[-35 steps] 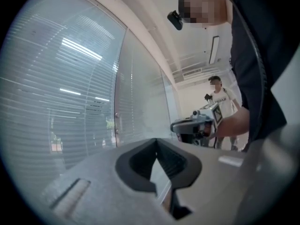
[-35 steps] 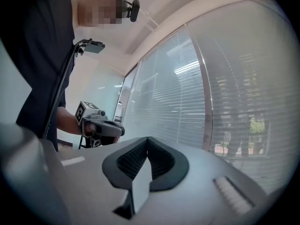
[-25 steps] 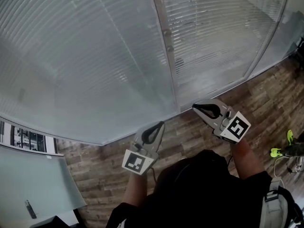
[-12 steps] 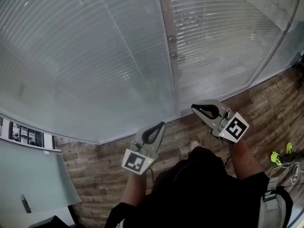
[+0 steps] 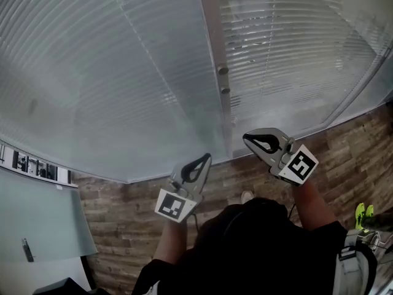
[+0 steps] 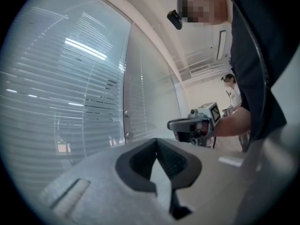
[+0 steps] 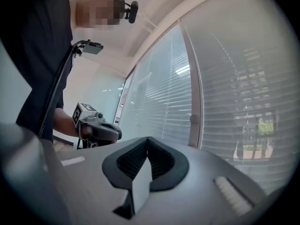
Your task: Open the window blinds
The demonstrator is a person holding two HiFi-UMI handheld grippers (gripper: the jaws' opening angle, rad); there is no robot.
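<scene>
A wood-plank floor point(image 5: 116, 226) borders a pale panel point(image 5: 43, 220).

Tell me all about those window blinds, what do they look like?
The window blinds are lots of thin, pale grey slats lying sideways. A grey post with two round knobs splits them into panels. The left slats look shut; the right ones show gaps. Nothing touches them.

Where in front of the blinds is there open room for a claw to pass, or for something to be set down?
Bare wood floor runs along the foot of the blinds, left of the person. The gap between the left claw and right claw, facing the post, is open. Lower right is tighter: green shoes lie there.
</scene>
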